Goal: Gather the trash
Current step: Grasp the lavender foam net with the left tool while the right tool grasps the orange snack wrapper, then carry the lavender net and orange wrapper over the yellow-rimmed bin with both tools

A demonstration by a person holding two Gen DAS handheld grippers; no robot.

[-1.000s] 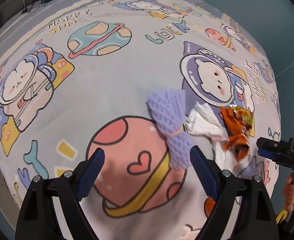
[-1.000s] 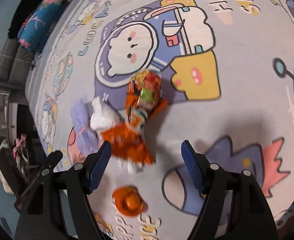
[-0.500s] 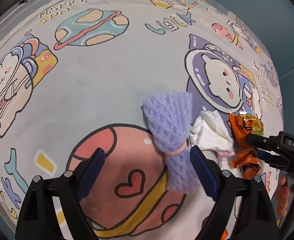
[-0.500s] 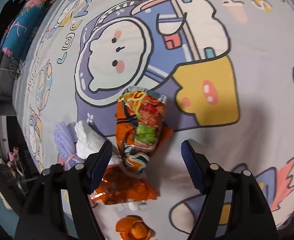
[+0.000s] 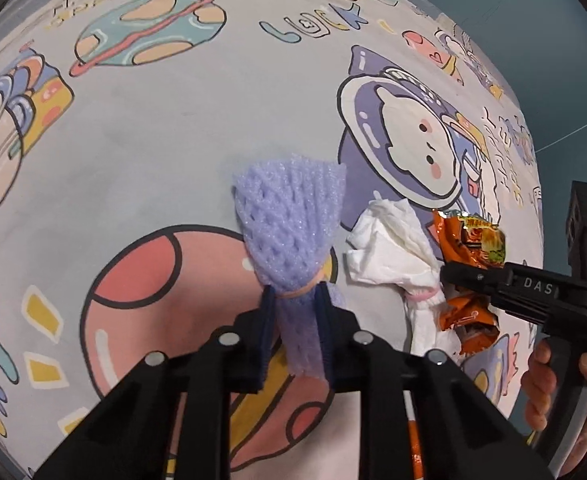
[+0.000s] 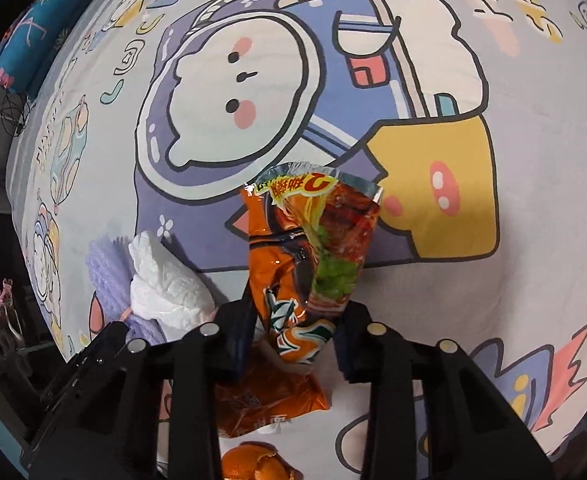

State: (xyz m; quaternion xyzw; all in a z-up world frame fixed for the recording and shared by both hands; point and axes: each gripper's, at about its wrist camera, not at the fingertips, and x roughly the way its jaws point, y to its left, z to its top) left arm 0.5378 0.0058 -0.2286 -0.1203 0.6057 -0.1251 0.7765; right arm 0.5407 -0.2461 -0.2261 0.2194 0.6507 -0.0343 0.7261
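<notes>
- Left gripper [image 5: 293, 322]: jaws have just been closing and now pinch the purple foam net [image 5: 289, 224] at its banded waist, on the printed bedsheet [image 5: 153, 128].
- Right gripper [image 6: 293, 338]: jaws have just been closing; they clamp the orange snack wrapper [image 6: 313, 252] at its near end.
- Advice: lift both straight up, keeping the grip firm; the crumpled tissue [image 5: 389, 248] between them is likely to snag.
- Right view alone shows a second orange wrapper [image 6: 269, 400] and orange peel [image 6: 253, 464] nearer; left view alone shows the person's hand [image 5: 549, 384].
</notes>
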